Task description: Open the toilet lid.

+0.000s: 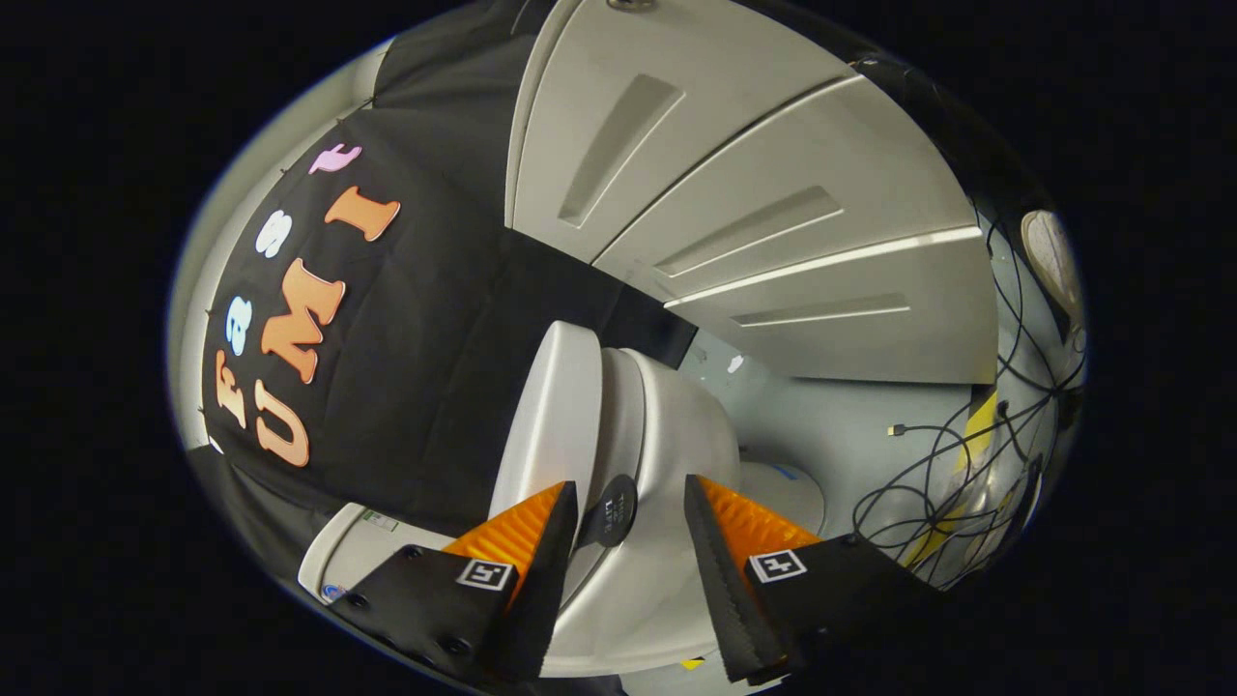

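The small round dark sticker (613,509) on the white toilet lid (553,416) carries print too small to read; the left finger hides its nine-o'clock edge.

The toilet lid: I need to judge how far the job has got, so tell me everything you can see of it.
The toilet lid is a smooth, glossy white shell, plastic by the look of it. It is raised, standing near upright against the black cloth wall, well apart from the bowl and seat beside it. A round dark tag sits near it between the fingers. The gripper is open, its fingers straddling the toilet; whether one touches the lid cannot be told.
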Demonstrator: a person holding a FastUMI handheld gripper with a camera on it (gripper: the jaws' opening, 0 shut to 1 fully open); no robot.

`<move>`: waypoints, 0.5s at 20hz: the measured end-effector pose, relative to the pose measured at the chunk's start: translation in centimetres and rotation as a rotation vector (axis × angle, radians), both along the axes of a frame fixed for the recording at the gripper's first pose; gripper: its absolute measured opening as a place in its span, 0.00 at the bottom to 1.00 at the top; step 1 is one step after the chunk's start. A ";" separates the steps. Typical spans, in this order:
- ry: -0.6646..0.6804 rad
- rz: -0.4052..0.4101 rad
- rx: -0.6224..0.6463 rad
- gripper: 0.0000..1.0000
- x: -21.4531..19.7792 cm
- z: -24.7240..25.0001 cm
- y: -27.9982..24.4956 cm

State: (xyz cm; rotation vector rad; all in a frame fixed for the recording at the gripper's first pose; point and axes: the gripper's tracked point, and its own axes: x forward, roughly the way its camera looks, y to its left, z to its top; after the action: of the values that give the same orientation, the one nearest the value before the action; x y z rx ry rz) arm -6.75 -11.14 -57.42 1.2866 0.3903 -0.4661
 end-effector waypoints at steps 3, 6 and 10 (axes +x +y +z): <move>0.008 0.026 0.032 0.74 0.7 -1.3 0.8; -0.006 0.030 0.046 0.55 1.2 -1.3 1.0; -0.031 0.045 0.034 0.31 1.9 -0.7 1.1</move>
State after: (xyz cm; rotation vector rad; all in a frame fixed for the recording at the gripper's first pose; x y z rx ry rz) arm -4.86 -10.08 -58.13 1.3141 0.4018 -0.4022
